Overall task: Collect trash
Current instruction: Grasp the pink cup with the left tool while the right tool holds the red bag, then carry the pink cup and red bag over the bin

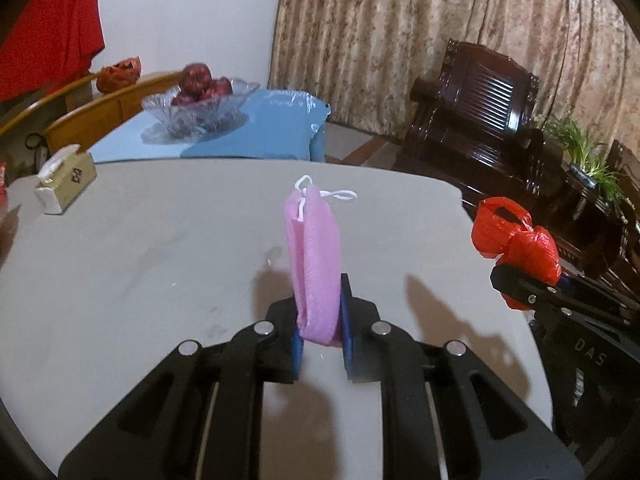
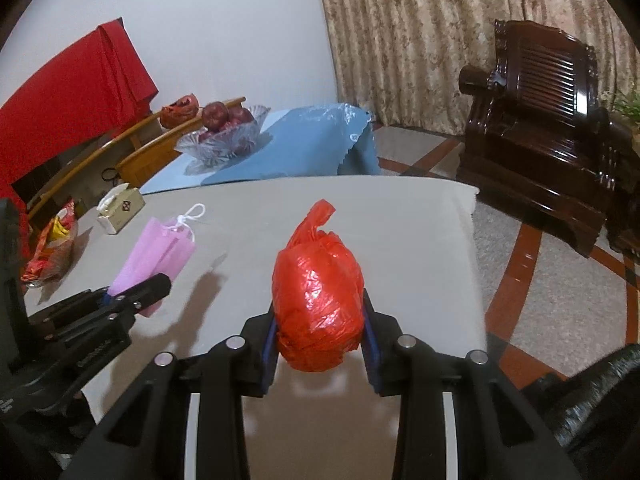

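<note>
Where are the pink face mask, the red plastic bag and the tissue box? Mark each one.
pink face mask [image 1: 316, 264], left wrist view, middle of the pleated panel.
red plastic bag [image 2: 318, 300], right wrist view, bulging front of the bag.
tissue box [image 2: 122, 210], right wrist view, printed side of the box.

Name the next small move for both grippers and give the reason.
Probably carry both loads off the grey table toward a bin, which is not in view. The left gripper is shut on the pink face mask, the right gripper on the red plastic bag, both lifted.
</note>
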The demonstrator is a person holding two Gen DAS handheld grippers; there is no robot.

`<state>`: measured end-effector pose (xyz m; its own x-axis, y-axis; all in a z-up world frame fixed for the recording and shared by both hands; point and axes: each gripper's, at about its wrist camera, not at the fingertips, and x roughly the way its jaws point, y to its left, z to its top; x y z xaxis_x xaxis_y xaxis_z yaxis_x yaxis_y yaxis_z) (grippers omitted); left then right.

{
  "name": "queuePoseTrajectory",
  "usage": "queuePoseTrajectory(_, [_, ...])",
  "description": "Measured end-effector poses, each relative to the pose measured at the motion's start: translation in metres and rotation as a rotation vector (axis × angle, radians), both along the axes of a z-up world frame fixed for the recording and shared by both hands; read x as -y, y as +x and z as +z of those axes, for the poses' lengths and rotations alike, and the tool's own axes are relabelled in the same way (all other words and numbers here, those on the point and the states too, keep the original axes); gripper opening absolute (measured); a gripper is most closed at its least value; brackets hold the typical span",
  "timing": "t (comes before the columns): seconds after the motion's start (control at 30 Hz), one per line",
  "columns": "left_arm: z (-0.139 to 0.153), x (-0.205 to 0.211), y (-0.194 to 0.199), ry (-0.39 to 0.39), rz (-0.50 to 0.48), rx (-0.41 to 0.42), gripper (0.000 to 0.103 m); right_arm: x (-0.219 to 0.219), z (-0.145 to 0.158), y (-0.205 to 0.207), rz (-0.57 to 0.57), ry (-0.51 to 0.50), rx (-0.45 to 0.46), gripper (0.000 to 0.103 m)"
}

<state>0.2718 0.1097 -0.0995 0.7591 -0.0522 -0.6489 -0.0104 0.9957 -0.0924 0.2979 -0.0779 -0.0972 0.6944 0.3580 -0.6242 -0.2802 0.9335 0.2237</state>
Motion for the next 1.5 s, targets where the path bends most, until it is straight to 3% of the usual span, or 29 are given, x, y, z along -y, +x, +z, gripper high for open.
queuePoseTrajectory(0.73, [0.049,0.058,-0.120,-0.007,-0.118,0.061,0.014,0.050,0.045,-0.131,-0.034,0.017,0.055,0.035])
queuePoseTrajectory(1.17, [0.064,0.119,-0.162,-0.014,-0.261,0.104,0.014,0.114,0.065,-0.194,-0.167,0.013,0.107,0.035])
queuePoseTrajectory(1.5, [0.059,0.173,-0.171,-0.031,-0.389,0.097,0.014,0.175,0.061,-0.224,-0.315,-0.010,0.103,0.035])
